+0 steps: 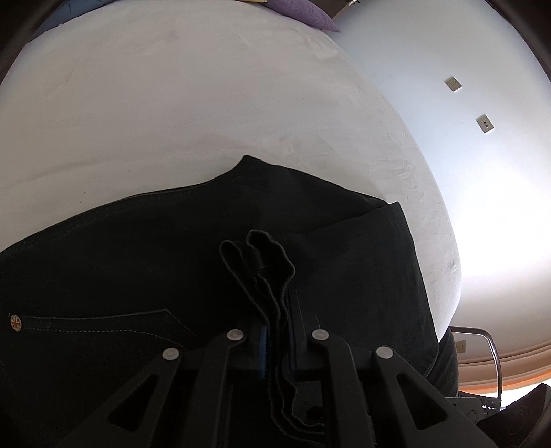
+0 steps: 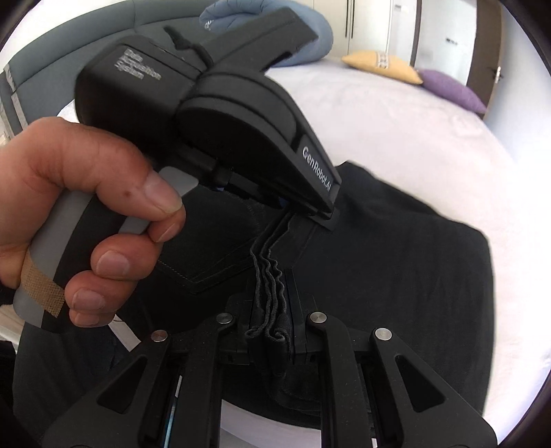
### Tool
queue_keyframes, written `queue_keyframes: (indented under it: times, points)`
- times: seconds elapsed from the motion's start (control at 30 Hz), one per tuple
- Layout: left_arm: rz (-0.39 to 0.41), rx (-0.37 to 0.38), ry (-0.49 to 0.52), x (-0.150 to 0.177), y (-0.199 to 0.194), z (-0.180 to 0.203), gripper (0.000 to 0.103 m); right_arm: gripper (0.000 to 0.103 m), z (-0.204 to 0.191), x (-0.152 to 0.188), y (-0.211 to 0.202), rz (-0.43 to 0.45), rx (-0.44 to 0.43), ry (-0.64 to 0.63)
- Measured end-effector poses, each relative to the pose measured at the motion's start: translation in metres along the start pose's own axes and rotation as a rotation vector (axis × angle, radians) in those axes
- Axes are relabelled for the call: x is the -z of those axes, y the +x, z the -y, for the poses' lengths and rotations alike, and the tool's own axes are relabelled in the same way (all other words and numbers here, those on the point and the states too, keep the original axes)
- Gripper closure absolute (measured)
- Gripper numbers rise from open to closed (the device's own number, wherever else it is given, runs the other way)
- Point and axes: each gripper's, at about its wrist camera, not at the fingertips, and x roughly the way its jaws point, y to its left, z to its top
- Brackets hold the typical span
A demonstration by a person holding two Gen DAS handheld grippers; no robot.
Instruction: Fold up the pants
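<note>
Black pants [image 1: 137,262] lie folded on a white bed [image 1: 172,103]; a back pocket and a rivet show at the left. My left gripper [image 1: 275,331] is shut on a bunched stack of black hem edges [image 1: 261,262] held above the pants. In the right wrist view the pants [image 2: 396,268] spread on the bed [image 2: 378,120]. My right gripper [image 2: 272,331] is shut on the same stack of wavy hem edges [image 2: 268,282]. The left gripper [image 2: 310,210], held by a hand [image 2: 86,206], pinches that stack just beyond it.
A purple cushion [image 2: 451,89], a yellow cushion [image 2: 382,62] and a blue pillow [image 2: 310,31] lie at the far end of the bed. A grey headboard [image 2: 34,79] is at the left. The bed's right edge [image 1: 447,262] borders a white wall with wall plates [image 1: 453,83].
</note>
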Motion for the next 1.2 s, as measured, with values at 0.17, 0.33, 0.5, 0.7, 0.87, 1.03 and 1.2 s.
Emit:
queue_keyframes:
  times: [0.17, 0.33, 0.5, 0.7, 0.87, 1.03, 1.2]
  points:
    - [0.0, -0.026, -0.003, 0.001, 0.013, -0.003, 0.086, 0.086, 0.005, 0.004, 0.017, -0.083, -0.042, 0.05]
    - [0.087, -0.147, 0.004, 0.008, -0.013, -0.005, 0.044, 0.037, 0.021, 0.015, -0.01, -0.083, -0.238, 0.156]
    - [0.226, -0.327, 0.083, 0.023, -0.049, 0.021, 0.042, 0.037, 0.074, 0.032, -0.064, -0.017, -0.476, 0.312]
    - [0.207, -0.387, 0.24, 0.066, -0.027, 0.067, 0.042, 0.068, 0.217, 0.009, -0.062, 0.036, -0.58, 0.548]
    - [0.151, -0.411, 0.245, 0.087, 0.017, 0.072, 0.041, 0.069, 0.307, -0.036, 0.002, 0.002, -0.633, 0.678]
    - [0.151, -0.411, 0.258, 0.092, 0.018, 0.068, 0.04, 0.071, 0.336, -0.017, 0.059, -0.117, -0.644, 0.742]
    - [0.154, -0.399, 0.246, 0.093, 0.015, 0.063, 0.039, 0.071, 0.324, 0.009, 0.054, -0.103, -0.707, 0.722]
